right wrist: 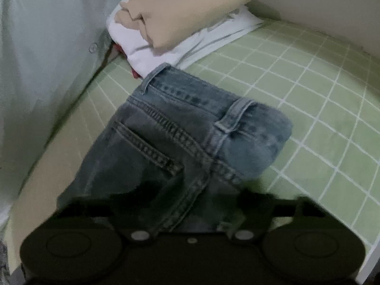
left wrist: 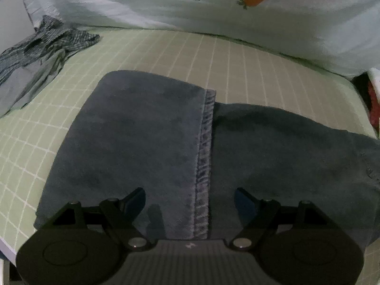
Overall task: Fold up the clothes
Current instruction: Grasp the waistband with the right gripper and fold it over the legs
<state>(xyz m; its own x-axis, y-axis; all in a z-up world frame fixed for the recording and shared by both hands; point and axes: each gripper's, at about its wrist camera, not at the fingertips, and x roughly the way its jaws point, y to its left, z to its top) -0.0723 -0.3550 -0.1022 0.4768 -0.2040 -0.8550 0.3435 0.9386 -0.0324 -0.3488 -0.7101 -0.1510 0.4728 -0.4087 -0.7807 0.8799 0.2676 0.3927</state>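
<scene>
Blue jeans (left wrist: 147, 142) lie folded on the green grid mat (left wrist: 261, 71); a hemmed leg end (left wrist: 205, 156) runs down the middle of the left wrist view. My left gripper (left wrist: 190, 201) is open, just above the denim, empty. In the right wrist view the jeans' waistband and back pocket (right wrist: 190, 128) lie on the mat (right wrist: 320, 118). My right gripper (right wrist: 190, 197) hovers over the seat seam, blurred; its fingers look spread apart with nothing between them.
A crumpled striped garment (left wrist: 40, 54) lies at the mat's far left. A pale cloth with a carrot print (left wrist: 213, 7) hangs behind. A folded stack, beige on white (right wrist: 180, 16), sits at the far corner. The mat's edge (right wrist: 370, 249) is near right.
</scene>
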